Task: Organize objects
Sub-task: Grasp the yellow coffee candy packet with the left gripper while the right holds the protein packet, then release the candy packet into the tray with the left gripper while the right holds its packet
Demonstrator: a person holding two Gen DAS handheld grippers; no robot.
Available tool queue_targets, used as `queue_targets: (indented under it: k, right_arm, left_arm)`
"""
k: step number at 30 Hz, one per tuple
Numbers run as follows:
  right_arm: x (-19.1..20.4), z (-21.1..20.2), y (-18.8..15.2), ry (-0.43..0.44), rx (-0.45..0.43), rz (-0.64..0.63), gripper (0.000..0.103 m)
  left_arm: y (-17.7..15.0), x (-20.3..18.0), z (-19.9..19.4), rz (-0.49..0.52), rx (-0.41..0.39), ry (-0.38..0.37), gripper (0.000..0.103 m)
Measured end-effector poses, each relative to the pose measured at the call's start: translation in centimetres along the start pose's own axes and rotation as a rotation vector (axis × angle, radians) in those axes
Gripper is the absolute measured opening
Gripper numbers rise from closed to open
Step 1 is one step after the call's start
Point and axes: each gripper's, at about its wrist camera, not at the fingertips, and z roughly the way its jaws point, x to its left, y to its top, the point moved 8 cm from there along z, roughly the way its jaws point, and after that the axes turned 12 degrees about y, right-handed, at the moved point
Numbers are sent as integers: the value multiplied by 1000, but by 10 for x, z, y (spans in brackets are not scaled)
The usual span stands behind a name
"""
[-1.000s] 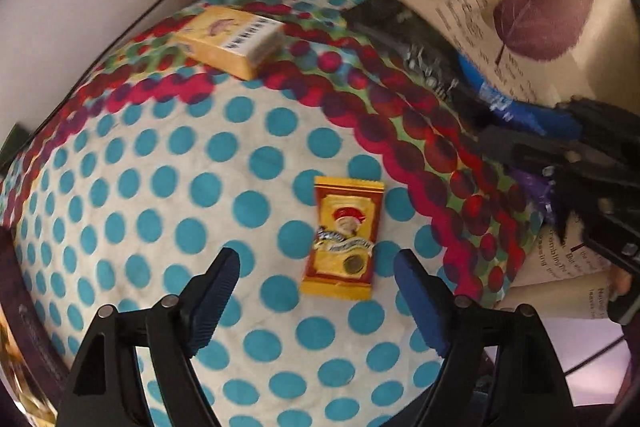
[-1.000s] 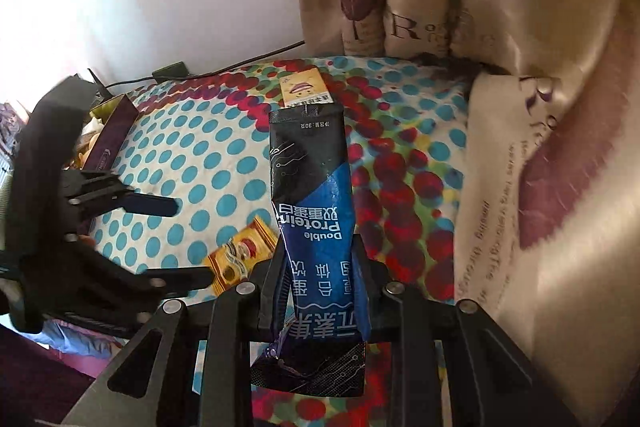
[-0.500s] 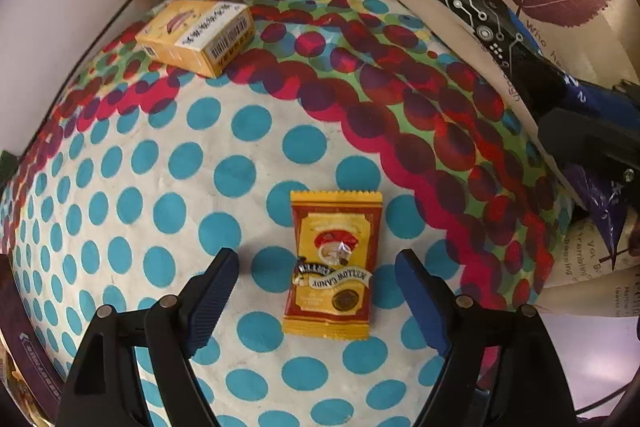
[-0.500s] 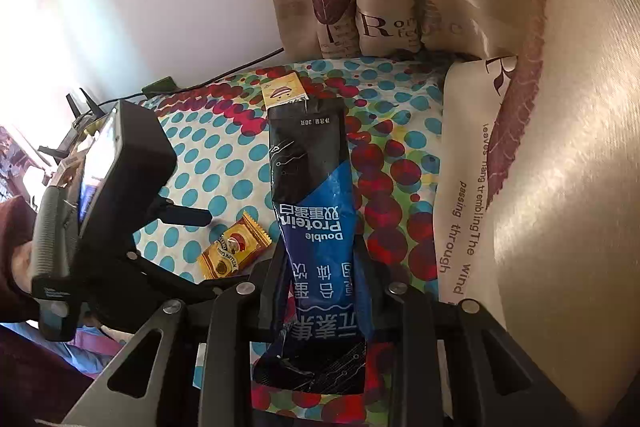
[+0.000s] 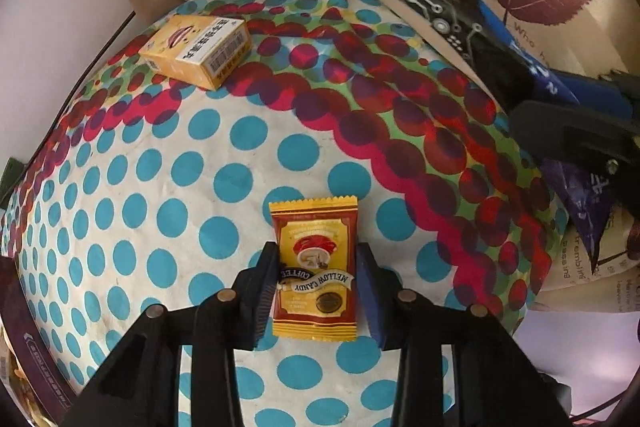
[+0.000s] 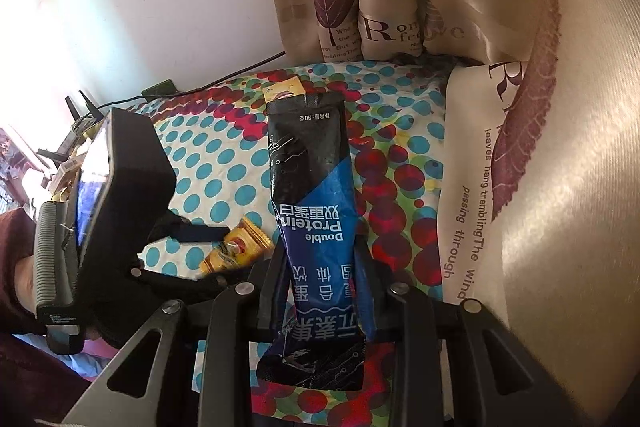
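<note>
A yellow and red coffee candy sachet [image 5: 314, 269] lies on the dotted tablecloth [image 5: 200, 163]. My left gripper [image 5: 316, 267] has its jaws closed against both sides of the sachet. The sachet also shows in the right wrist view [image 6: 236, 247], next to the left gripper's finger. My right gripper [image 6: 320, 267] is shut on a long black and blue protein pouch [image 6: 312, 195] and holds it above the table. The pouch shows at the upper right of the left wrist view [image 5: 460, 19]. A yellow box [image 5: 198, 51] lies at the far side of the table.
Beige curtains with purple leaves [image 6: 520, 107] hang along the back and right of the table. A white wall [image 6: 140, 7] with a cable stands behind. A dark box edge [image 5: 24, 339] sits at the left. The table's right edge [image 5: 540, 287] is near.
My left gripper has moved forward over the candy sachet and its jaws have closed in on it. My right gripper still holds the pouch and has shifted slightly.
</note>
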Motion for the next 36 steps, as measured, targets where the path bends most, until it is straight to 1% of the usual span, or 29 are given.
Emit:
queue_targets:
  k: [4, 10, 15, 16, 19, 21, 22, 30, 36]
  right_arm:
    - [1, -1, 0, -5, -3, 2, 29]
    - [7, 0, 0, 3, -2, -7, 29]
    - [23, 11, 9, 30, 6, -43, 29]
    - [28, 13, 11, 38, 7, -55, 29]
    - [47, 23, 19, 68, 14, -97, 29]
    - [61, 30, 24, 92, 21, -126, 29]
    - [68, 34, 27, 102, 24, -142, 29]
    - [140, 63, 46, 197, 51, -270, 29]
    - [193, 81, 51, 259, 68, -349, 29]
  left_arm:
    - [-5, 11, -2, -26, -1, 8, 37]
    - [-14, 32, -17, -64, -22, 31, 37]
    - [-28, 72, -30, -154, -18, 61, 37]
    - [-25, 66, -30, -174, -17, 69, 37]
    - [-33, 96, -37, -238, -17, 102, 37]
    - [-51, 116, -49, -294, -13, 128, 37]
    - [-55, 131, -47, -323, -8, 141, 37]
    - [-125, 222, -74, -543, 22, 243, 37]
    - [-171, 272, -89, -665, 44, 296, 37]
